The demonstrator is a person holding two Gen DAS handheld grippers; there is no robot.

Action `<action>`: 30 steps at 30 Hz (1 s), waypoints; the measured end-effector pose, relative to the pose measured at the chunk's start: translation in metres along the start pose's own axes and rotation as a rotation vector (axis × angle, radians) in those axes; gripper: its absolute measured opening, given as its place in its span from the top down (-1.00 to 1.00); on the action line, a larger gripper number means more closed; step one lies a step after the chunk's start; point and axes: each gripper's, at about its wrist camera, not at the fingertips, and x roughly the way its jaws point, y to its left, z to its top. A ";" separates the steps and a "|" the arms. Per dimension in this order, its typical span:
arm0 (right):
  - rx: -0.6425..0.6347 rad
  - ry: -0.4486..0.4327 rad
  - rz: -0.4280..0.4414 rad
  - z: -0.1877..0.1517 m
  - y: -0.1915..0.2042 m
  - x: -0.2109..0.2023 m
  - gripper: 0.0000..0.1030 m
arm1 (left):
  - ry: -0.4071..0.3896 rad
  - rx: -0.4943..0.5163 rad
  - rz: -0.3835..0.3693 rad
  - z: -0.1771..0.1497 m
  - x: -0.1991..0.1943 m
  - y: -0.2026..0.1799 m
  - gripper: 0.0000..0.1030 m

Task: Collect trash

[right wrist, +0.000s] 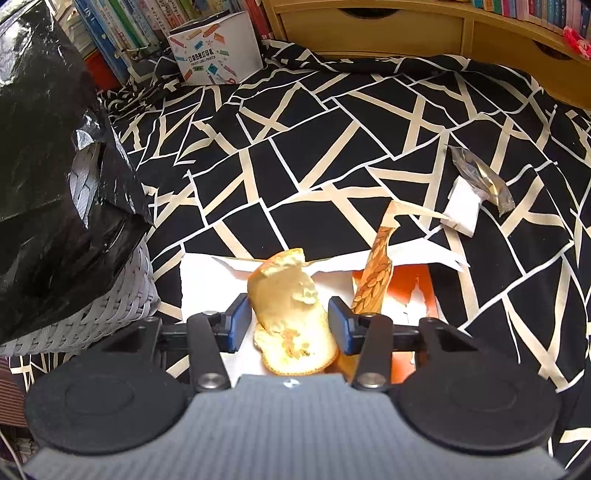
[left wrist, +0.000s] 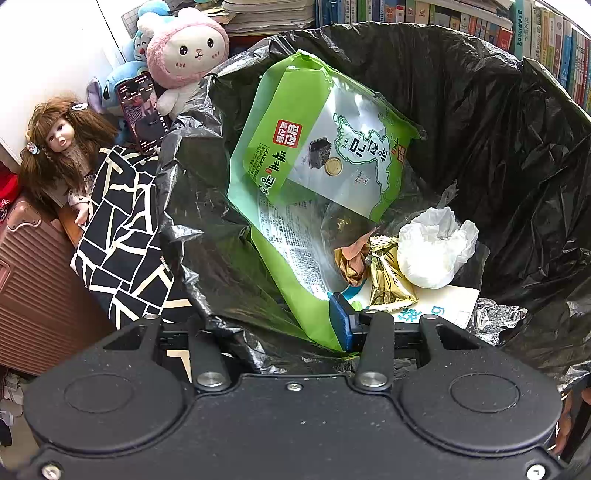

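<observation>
Patterned cloth [right wrist: 332,122]; right tool [right wrist: 290,325] straddles peel [right wrist: 291,314].

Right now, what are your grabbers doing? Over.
Left gripper over black-lined bin, pad against green seaweed packet. Right gripper straddling yellow bread chunk. Nothing blocking.

Background clutter around you, none of it trash.
Left view: brown-haired doll [left wrist: 61,142] sits beside a pink suitcase [left wrist: 33,280]; pink bunny plush [left wrist: 184,51] and blue plush [left wrist: 122,79] flank a propped phone [left wrist: 142,112]. Right view: label printer box [right wrist: 216,48] stands on the black-and-cream cloth [right wrist: 314,147], books [right wrist: 122,33] behind, wooden drawers [right wrist: 373,27] beyond.
</observation>
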 end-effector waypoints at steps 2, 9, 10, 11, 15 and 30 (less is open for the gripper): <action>-0.032 -0.001 -0.013 0.003 0.002 0.001 -0.19 | 0.000 0.003 0.001 0.000 0.000 0.000 0.16; -0.090 0.000 -0.044 0.011 0.014 0.007 0.12 | -0.001 0.003 0.001 0.000 0.000 0.000 0.16; -0.078 -0.002 -0.040 0.010 0.015 0.006 0.13 | -0.001 0.003 0.001 0.001 0.000 -0.001 0.16; -0.074 -0.007 -0.045 0.010 0.015 0.005 0.16 | -0.001 0.003 0.001 0.000 0.000 0.000 0.16; -0.069 -0.020 -0.028 0.006 0.018 0.000 0.56 | -0.001 0.003 0.001 0.000 0.000 0.000 0.16; -0.054 -0.093 -0.020 0.000 0.015 -0.029 0.89 | -0.001 -0.001 0.000 0.000 0.000 0.000 0.16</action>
